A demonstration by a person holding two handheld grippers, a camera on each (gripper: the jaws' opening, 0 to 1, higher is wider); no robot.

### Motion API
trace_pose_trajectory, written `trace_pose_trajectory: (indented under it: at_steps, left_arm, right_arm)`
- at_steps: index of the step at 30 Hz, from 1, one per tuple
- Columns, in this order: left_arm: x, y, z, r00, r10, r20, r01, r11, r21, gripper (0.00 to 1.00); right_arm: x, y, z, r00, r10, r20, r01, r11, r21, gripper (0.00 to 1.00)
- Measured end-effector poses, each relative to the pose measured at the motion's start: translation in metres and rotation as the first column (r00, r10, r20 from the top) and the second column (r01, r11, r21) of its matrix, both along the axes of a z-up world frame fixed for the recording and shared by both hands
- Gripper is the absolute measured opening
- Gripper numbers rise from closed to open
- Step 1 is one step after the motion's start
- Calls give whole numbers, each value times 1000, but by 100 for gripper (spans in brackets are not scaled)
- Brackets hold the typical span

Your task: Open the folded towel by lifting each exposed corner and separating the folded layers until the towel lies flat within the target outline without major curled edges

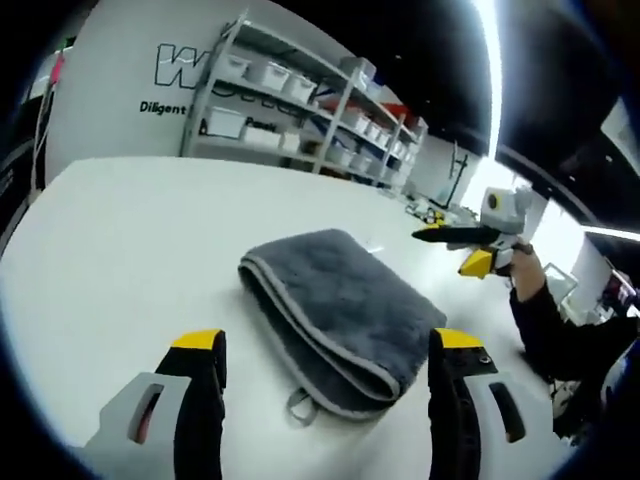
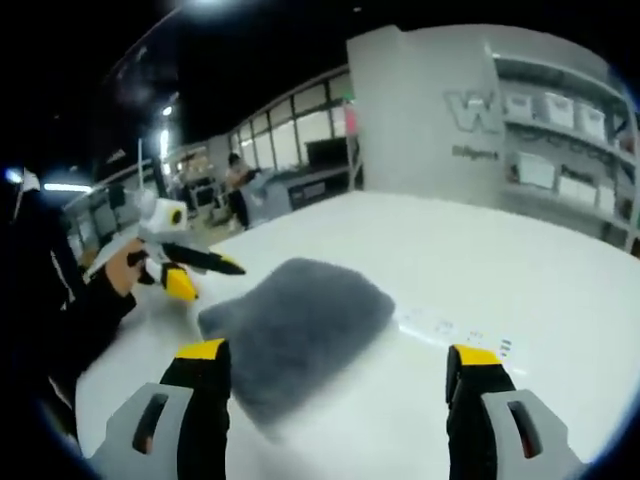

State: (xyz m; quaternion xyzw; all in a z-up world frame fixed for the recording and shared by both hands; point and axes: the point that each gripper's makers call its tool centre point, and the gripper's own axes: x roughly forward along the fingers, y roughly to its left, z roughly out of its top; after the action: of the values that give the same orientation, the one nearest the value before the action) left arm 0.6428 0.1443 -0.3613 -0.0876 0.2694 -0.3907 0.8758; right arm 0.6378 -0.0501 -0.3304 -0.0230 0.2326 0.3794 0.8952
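Note:
A grey towel [image 1: 335, 305] lies folded on the white table [image 1: 130, 240], its layered edges and a small hanging loop [image 1: 298, 405] turned toward my left gripper. That left gripper [image 1: 328, 375] is open, hovering just short of the towel's near edge with nothing between its jaws. In the left gripper view the right gripper [image 1: 470, 240] is held in a hand above the table, to the right of and apart from the towel. In the right gripper view the towel [image 2: 300, 325] is blurred; my right gripper [image 2: 335, 385] is open, just before it. The left gripper [image 2: 185, 262] hovers at the towel's left.
Metal shelves [image 1: 300, 95] with white bins stand behind the table against a lettered wall [image 2: 480, 115]. Small marks [image 2: 455, 330] sit on the table to the right of the towel. A person's dark sleeve [image 1: 555, 325] reaches in from the right. Someone [image 2: 238, 185] stands far off.

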Motion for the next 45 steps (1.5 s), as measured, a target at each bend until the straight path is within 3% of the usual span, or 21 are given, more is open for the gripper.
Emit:
trace_pose_trajectory:
  at_steps: [8,12,14,15,18,21,23,25,26,27,30,34,38,45]
  left_arm:
    - [-6,-9,-10,999,-29,-43,28,999,-27,78]
    - [-5,-9,-10,998,-26,-59,21,996,-86,76]
    - [-1,-11,-6,999,-14,-50,7,991,-137,87]
    - [1,-13,0,1000,-14,-11,12,987,-163,90]
    - [-7,-19,5,999,-24,-38,15,976,-218,87]
    - [-9,-20,5,998,-17,-54,5,975,-221,87]
    - [-12,-20,2,997,-17,-73,1,978,-208,80]
    - [-15,-18,-7,996,10,-93,-26,986,-168,68]
    - [-12,-12,-17,996,22,-82,-29,995,-92,65]
    - [-13,-12,-21,996,20,-82,-25,997,-67,64]
    - [-17,-17,-22,996,10,-92,-17,997,-81,62]
    - [-29,-22,-19,996,-48,-69,43,996,-73,44]
    - [-29,-23,-19,997,-43,-64,38,996,-79,48]
    - [-37,-29,-22,996,-52,-79,44,994,-99,55]
  right_arm:
    - [-2,6,-16,999,20,-50,-19,1000,10,86]
    - [-5,9,-21,996,30,-78,-29,999,23,84]
    - [-9,10,-21,996,31,-82,-29,999,33,84]
    - [-10,10,-20,996,32,-81,-29,999,37,84]
    - [-11,9,-16,997,18,-71,-15,999,46,81]
    - [-9,10,-14,997,19,-72,-16,998,55,82]
    - [-13,14,-14,995,36,-90,-29,996,80,83]
    - [-14,16,-17,994,40,-100,-31,996,87,83]
    - [-14,16,-19,994,40,-103,-31,996,87,83]
    - [-14,17,-21,994,39,-107,-30,996,81,82]
    - [-15,17,-23,993,40,-109,-31,997,75,82]
    - [-12,17,-23,993,39,-114,-29,996,83,82]
    - [-14,22,-26,985,62,-159,-40,990,137,80]
    - [-1,23,-33,980,71,-183,-50,992,118,79]
